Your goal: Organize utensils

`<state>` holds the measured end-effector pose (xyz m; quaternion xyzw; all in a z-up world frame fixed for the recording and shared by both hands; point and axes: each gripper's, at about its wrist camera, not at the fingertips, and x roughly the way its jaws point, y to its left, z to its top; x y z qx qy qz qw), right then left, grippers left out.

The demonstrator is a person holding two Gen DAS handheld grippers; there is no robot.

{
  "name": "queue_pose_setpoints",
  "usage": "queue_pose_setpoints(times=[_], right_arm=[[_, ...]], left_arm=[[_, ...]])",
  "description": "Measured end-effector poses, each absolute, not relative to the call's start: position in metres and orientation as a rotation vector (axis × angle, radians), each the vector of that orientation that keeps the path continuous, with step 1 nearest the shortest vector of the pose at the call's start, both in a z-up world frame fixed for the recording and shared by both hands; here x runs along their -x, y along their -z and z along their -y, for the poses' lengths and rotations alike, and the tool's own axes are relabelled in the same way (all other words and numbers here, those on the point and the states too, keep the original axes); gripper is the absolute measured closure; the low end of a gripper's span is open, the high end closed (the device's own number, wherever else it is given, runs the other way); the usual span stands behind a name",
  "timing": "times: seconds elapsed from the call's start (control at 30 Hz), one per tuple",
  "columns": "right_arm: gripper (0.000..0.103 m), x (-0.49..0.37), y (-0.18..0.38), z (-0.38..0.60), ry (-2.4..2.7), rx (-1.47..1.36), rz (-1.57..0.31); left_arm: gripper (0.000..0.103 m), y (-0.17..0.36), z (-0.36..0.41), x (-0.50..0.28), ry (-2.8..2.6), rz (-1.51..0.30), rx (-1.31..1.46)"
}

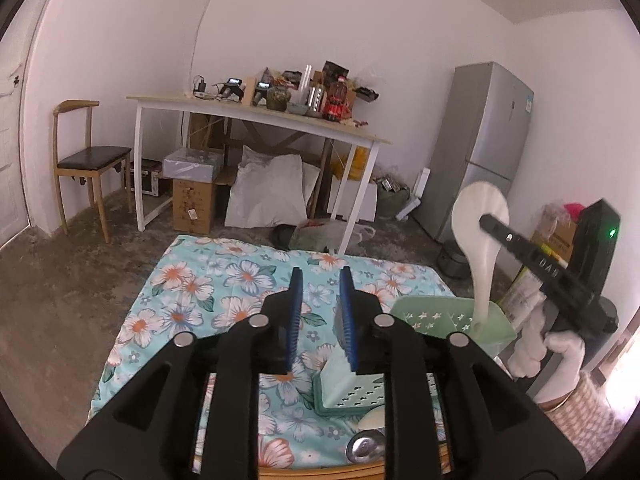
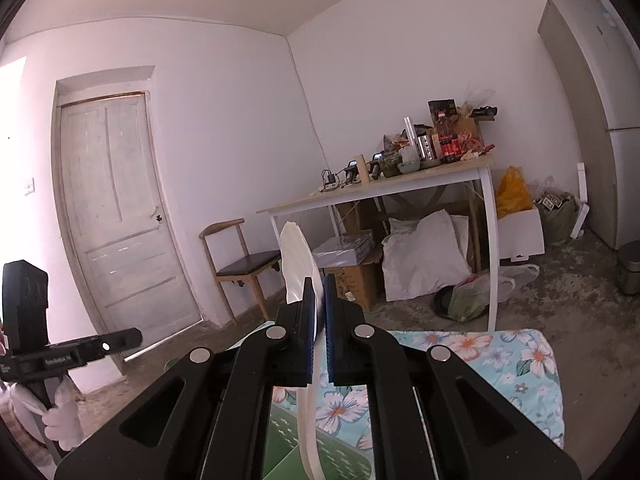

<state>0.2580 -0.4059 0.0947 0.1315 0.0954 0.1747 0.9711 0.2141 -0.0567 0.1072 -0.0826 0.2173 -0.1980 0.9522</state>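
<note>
One white rice paddle clenched in right tongs, handle in one green basket, left tongs released

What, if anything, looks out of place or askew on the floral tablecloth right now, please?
The pale green plastic perforated tray near the table's front edge lies tipped on its side rather than flat. The white plastic rice spoon, gripped by the right hand-held gripper, stands handle-down in the green star-patterned basket, which seems intended.

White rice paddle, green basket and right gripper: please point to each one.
white rice paddle [image 1: 480, 216], left wrist view, on its broad head.
green basket [image 1: 440, 314], left wrist view, on its perforated wall.
right gripper [image 2: 319, 300], right wrist view, midway between fingertips.
</note>
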Motion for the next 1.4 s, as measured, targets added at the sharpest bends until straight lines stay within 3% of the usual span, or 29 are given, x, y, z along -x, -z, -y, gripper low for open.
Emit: queue_pose_setpoints(times=[0.27,0.5,0.73,0.9,1.1,1.4], right_arm=[[0.096,-0.246,-0.077,0.412,-0.344,-0.278,-0.240],[0.071,-0.224,-0.076,0.419,-0.314,-0.306,-0.224],[0.062,-0.191,-0.093,0.420,-0.297,-0.320,-0.183],[0.040,-0.159,-0.104,0.401,-0.325,-0.293,-0.198],[0.030,-0.131,-0.081,0.360,-0.368,-0.237,-0.358],[0.024,-0.122,0.000,0.312,-0.319,-0.163,-0.737]], left_arm=[[0.072,-0.102,0.038,-0.195,0.374,-0.430,0.218],[0.063,-0.091,0.024,-0.175,0.365,-0.448,0.257],[0.055,-0.078,0.009,-0.151,0.368,-0.479,0.282],[0.050,-0.065,-0.001,-0.133,0.366,-0.498,0.309],[0.050,-0.047,-0.012,-0.114,0.343,-0.536,0.321],[0.052,-0.014,-0.019,-0.100,0.284,-0.635,0.312]])
